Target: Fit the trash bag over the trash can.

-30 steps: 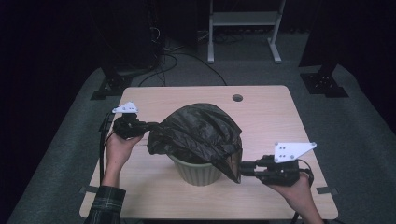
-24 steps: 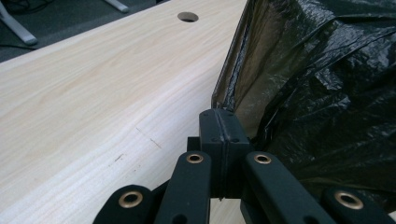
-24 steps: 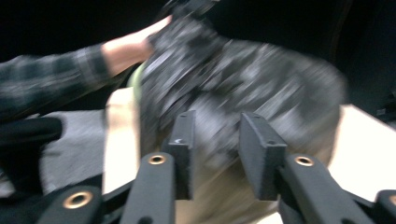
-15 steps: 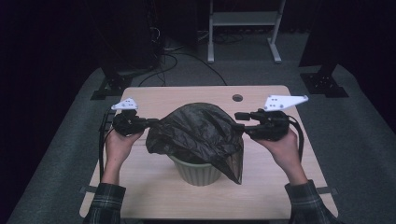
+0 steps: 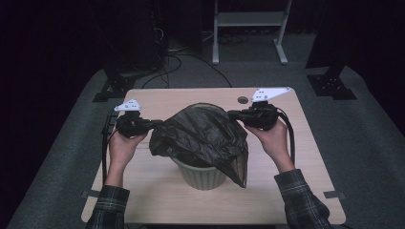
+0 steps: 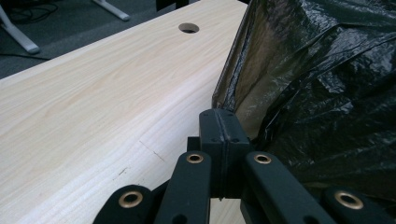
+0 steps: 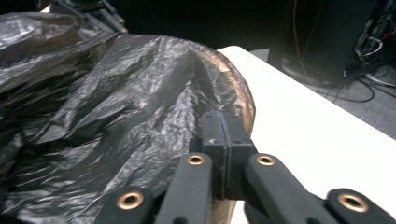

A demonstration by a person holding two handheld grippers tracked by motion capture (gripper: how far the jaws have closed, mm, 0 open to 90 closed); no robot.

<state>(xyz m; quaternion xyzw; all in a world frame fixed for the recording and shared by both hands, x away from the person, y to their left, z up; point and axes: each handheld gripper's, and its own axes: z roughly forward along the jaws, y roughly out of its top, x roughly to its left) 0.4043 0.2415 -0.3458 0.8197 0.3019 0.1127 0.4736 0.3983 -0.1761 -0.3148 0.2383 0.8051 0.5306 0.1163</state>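
A black plastic bag [image 5: 200, 136] lies crumpled over a pale green bin [image 5: 200, 176] at the middle of the wooden table [image 5: 157, 191]. My left gripper [image 5: 155, 125] is shut on the bag's left edge. In the left gripper view the jaws [image 6: 219, 122] are pressed together beside the glossy bag [image 6: 327, 93]. My right gripper [image 5: 232, 114] is shut on the bag's back right edge. The right gripper view has its closed jaws [image 7: 223, 127] pinching the film of the bag [image 7: 116, 116]. A loose corner of the bag hangs down the bin's front right.
A round cable hole [image 5: 243, 100] sits in the table's far edge, also visible as the hole [image 6: 188, 28] beyond my left jaws. Behind the table stand a white frame [image 5: 248, 19], dark stands [image 5: 114, 88] and floor cables [image 5: 176, 52]. Bare tabletop lies left, right and in front of the bin.
My right gripper left the bag's low front corner, swung up and back to the bag's far right edge and shut on it. The left gripper has stayed put.
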